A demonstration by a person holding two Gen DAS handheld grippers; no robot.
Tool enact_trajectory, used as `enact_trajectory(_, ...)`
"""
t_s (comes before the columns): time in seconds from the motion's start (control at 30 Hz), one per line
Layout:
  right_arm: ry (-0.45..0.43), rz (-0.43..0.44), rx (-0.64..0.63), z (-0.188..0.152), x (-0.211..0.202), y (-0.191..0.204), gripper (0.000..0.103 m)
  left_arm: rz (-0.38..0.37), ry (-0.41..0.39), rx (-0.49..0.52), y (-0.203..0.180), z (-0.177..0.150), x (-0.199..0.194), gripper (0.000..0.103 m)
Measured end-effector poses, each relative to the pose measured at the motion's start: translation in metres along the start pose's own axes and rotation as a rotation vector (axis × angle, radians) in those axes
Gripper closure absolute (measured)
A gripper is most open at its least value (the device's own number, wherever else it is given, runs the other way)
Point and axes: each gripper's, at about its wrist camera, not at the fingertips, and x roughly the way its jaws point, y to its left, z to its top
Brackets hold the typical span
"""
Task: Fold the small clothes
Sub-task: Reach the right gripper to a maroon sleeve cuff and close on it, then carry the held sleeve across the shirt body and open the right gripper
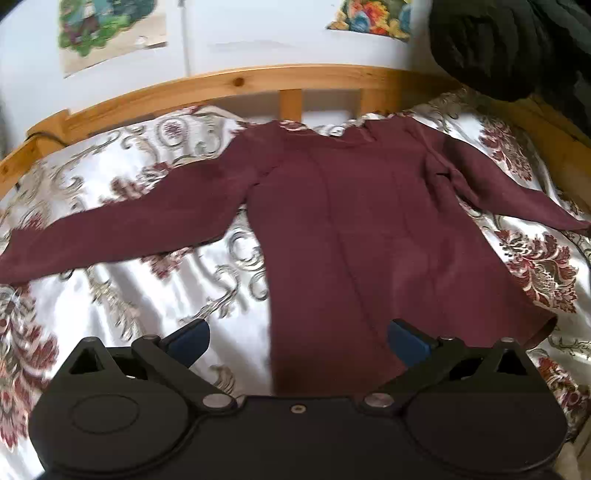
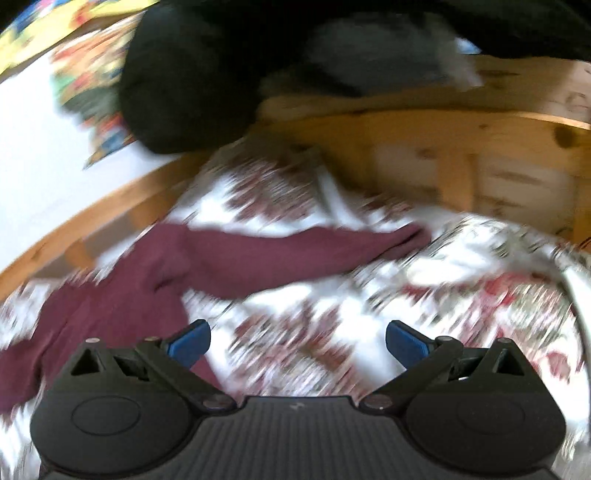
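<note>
A maroon long-sleeved top point(image 1: 354, 221) lies flat on the floral bedspread point(image 1: 122, 295), both sleeves spread out to the sides. My left gripper point(image 1: 297, 341) hangs open just above the top's near hem, nothing between its blue fingertips point(image 1: 192, 338). In the blurred right wrist view the same top point(image 2: 122, 295) is at the lower left, and one sleeve point(image 2: 295, 251) reaches right toward the bed's corner. My right gripper point(image 2: 297, 341) is open over bare bedspread point(image 2: 461, 288), to the right of the top's body and nearer than the sleeve.
A wooden bed frame point(image 1: 236, 83) runs along the far side and the right corner point(image 2: 461, 147). A dark bulky cloth point(image 1: 517, 48) hangs over the frame at the upper right. Colourful pictures point(image 1: 107, 26) are on the white wall behind.
</note>
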Motion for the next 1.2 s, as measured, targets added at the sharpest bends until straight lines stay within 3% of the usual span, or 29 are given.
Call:
enact_trajectory(0.13,-0.006,0.002,0.141,0.026,0.036,-0.031,0.000,-0.026,0.006,0.007,-0.018,0.014,0.009,0.001)
enact_trajectory(0.33,0.079,0.047,0.199,0.050,0.094,-0.040,0.000,-0.117,0.025,0.008,-0.042,0.005,0.011,0.001)
enact_trajectory(0.43,0.134,-0.016,0.259,0.051,0.116,-0.046,0.000,-0.117,0.002,0.021,-0.045,-0.001,0.006,0.001)
enact_trajectory(0.53,0.121,-0.109,0.252,0.052,0.128,-0.050,0.000,-0.114,-0.019,0.021,-0.042,-0.002,0.003,0.001)
enact_trajectory(0.67,0.113,-0.150,0.329,0.056,0.145,-0.062,0.001,-0.100,-0.011,-0.019,-0.034,0.000,0.010,0.001)
enact_trajectory(0.77,0.071,-0.216,0.398,0.056,0.154,-0.072,0.015,-0.109,0.020,-0.073,-0.028,0.002,0.020,0.001)
enact_trajectory(0.83,0.037,-0.272,0.423,0.053,0.157,-0.077,0.035,-0.121,0.038,-0.088,-0.028,0.003,0.027,0.001)
enact_trajectory(0.87,0.007,-0.292,0.440,0.050,0.158,-0.080,0.041,-0.126,0.044,-0.086,-0.029,0.003,0.030,0.001)
enact_trajectory(1.0,-0.085,-0.280,0.478,0.039,0.155,-0.087,0.075,-0.120,0.038,-0.048,-0.034,0.005,0.037,0.001)
enact_trajectory(1.1,-0.170,-0.280,0.384,0.036,0.148,-0.075,0.087,-0.118,0.035,-0.033,-0.035,0.007,0.040,0.001)
enact_trajectory(1.2,-0.296,-0.251,0.225,0.039,0.134,-0.050,0.092,-0.116,0.048,-0.042,-0.034,0.007,0.045,0.001)
